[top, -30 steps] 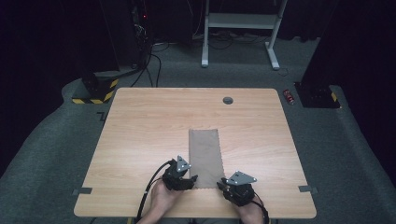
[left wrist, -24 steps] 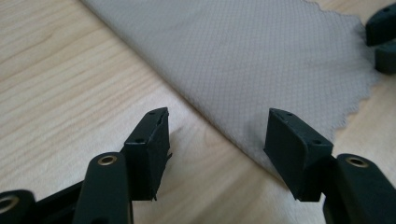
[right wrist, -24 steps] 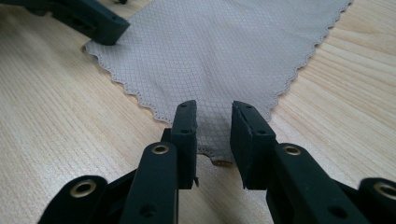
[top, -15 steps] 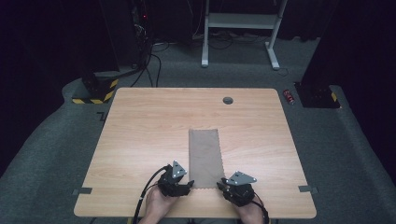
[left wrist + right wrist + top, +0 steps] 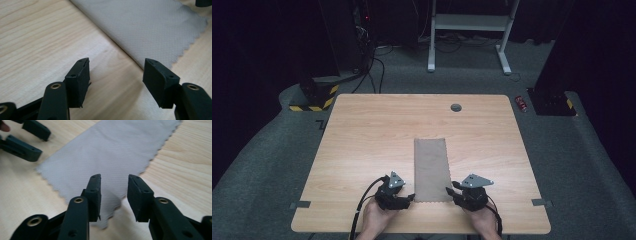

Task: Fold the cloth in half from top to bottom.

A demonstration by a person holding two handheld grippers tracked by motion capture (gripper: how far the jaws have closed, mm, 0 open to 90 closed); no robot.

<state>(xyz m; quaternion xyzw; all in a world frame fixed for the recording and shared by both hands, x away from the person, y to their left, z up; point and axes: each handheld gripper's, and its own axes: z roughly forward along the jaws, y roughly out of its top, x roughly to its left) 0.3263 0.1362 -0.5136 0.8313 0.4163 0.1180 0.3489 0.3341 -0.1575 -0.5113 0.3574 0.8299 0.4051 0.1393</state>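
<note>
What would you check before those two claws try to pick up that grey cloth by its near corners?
1. Left gripper open: ok, jaws wide apart.
2. Right gripper open: ok, a gap between the jaws.
3. Right gripper lined up with a corner of the cloth: ok, the near corner lies between its jaws in the right gripper view.
4. Left gripper lined up with its corner: not ok, bare table lies between the jaws and the cloth's edge is ahead and off to one side.
5. Cloth lying flat: ok, no folds seen in the high view.
6. Jaws low enough to pinch the fabric: cannot tell.
</note>
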